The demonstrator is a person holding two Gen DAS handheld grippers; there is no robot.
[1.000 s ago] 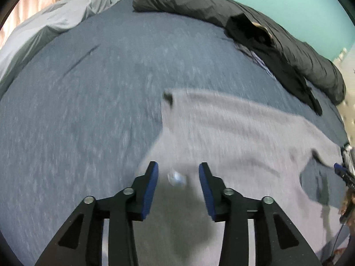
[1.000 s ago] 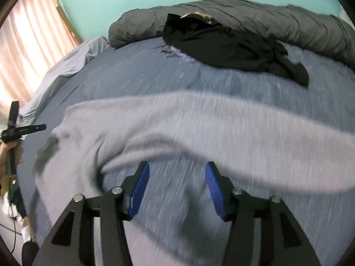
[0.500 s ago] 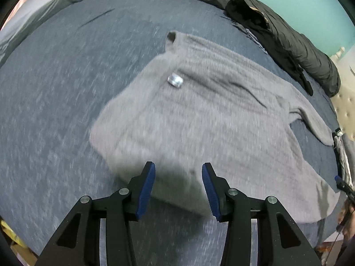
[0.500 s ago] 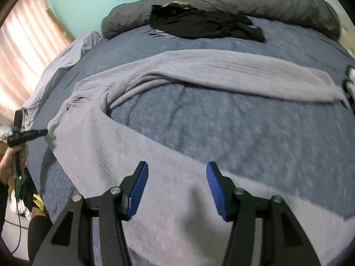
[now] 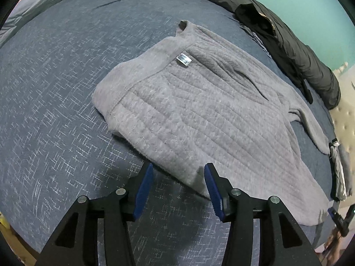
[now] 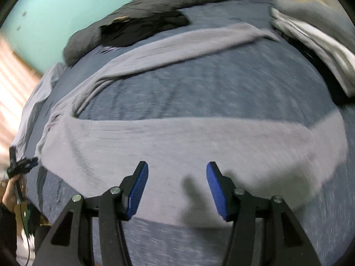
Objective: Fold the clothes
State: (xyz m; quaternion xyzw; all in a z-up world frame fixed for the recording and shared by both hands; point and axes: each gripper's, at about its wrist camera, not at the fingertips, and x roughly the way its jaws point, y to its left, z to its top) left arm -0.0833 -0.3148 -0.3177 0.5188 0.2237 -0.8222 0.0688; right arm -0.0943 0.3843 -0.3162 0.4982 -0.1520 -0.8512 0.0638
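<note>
Sweater, grey ribbed knit [image 5: 199, 115], lies spread flat on the dark blue woven bedspread [image 5: 55, 88], collar toward the far side, a small silver label [image 5: 183, 60] just below the neck. One long sleeve [image 6: 188, 44] stretches out across the bedspread toward a stack of folded grey and white clothes [image 6: 317, 44] at the bed's right edge; sleeve tip lies near that stack. Rolled dark grey duvet [image 5: 299, 55] runs along the far edge of the bed with a black garment [image 5: 261, 20] draped on it, against a turquoise wall [image 5: 310, 4]. Left gripper [image 5: 178, 181], black with blue pads, hovers at the sweater's near edge; its jaws are opening, and the hem corner shows in the gap between them, pads not pressing on the cloth. Right gripper [image 6: 177, 188] hovers over the sweater's body, jaws parted about halfway, nothing clamped; its shadow falls on the knit. Right wrist view is motion-blurred. A hand [image 6: 12, 190] shows at that view's left edge.
</note>
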